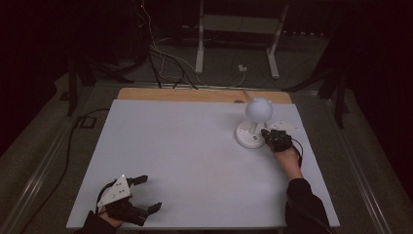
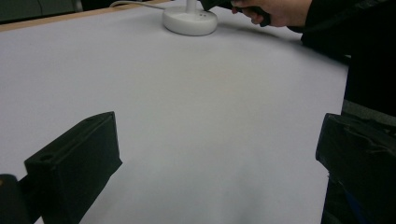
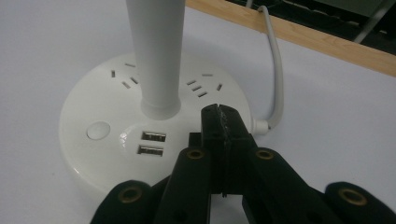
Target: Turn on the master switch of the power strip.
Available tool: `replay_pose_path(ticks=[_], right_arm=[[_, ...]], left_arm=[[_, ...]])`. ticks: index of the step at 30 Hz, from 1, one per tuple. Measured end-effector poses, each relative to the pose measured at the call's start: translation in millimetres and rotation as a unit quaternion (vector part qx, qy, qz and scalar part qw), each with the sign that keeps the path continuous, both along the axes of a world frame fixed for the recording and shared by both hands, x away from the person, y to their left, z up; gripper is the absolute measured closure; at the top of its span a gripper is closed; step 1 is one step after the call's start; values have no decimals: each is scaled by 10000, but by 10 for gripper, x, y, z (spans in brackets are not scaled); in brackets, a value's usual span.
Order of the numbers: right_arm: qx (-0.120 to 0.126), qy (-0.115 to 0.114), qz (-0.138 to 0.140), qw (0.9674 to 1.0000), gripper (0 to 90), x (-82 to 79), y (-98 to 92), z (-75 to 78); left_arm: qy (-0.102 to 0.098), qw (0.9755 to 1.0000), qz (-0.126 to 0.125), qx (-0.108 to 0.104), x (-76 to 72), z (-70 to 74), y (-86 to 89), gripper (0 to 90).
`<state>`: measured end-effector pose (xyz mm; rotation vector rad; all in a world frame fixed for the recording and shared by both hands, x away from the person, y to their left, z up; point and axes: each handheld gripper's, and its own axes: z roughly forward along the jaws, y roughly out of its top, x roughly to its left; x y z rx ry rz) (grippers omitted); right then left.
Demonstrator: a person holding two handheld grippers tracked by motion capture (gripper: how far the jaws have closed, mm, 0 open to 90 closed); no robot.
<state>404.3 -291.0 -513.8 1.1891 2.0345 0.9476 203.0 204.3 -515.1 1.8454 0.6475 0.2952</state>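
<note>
A white desk lamp with a round globe head (image 1: 258,108) stands on a round white base (image 1: 249,135) at the back right of the table. The base (image 3: 107,116) carries outlets, two USB ports (image 3: 152,143) and a round button (image 3: 98,130); its stem (image 3: 156,51) rises from the middle. My right gripper (image 1: 267,133) is shut with nothing in it, its tips (image 3: 219,114) over the base's right rim. My left gripper (image 1: 146,194) rests open at the front left corner, its jaws wide apart over bare table. The lamp base (image 2: 189,21) lies far ahead of it.
The lamp's white cable (image 3: 276,70) runs off the base toward the wooden back edge (image 1: 195,94). The table top (image 1: 185,156) is a pale sheet. Beyond the table stand a white frame (image 1: 238,29) and loose cables (image 1: 165,63) on a dark floor.
</note>
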Motion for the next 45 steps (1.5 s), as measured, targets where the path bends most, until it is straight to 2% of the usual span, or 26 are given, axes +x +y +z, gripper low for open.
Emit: replay_pose_path(ticks=[8, 14, 17, 21, 23, 29, 37, 43, 45], right_arm=[[-75, 102, -63, 9999, 900, 12, 26, 15], [-136, 46, -108, 9998, 900, 0, 45, -2], [-40, 33, -131, 9999, 900, -6, 31, -14], [-246, 67, -120, 9996, 900, 5, 66, -5], [-199, 52, -131, 9997, 900, 2, 60, -11], [-318, -59, -168, 9993, 900, -10, 87, -20], [96, -230, -230, 9994, 900, -15, 64, 82], [203, -188, -217, 9994, 900, -65, -6, 149], [159, -176, -221, 9995, 900, -90, -19, 158]], left_arm=[[-12, 10000, -7, -3, -3, 5, 0, 3], [-33, 10000, -16, -12, -7, 9, 5, 3], [-19, 10000, -17, -19, -4, 5, 3, 3], [-23, 10000, -25, -6, -4, 4, -1, 3], [-18, 10000, -21, -6, -3, 3, 1, 3], [-12, 10000, -3, -16, 2, 3, 4, 3], [-6, 10000, 26, -12, 14, -2, 16, 3], [-10, 10000, 21, -25, 8, 2, 15, 3], [-13, 10000, 27, -22, 6, 7, 16, 3]])
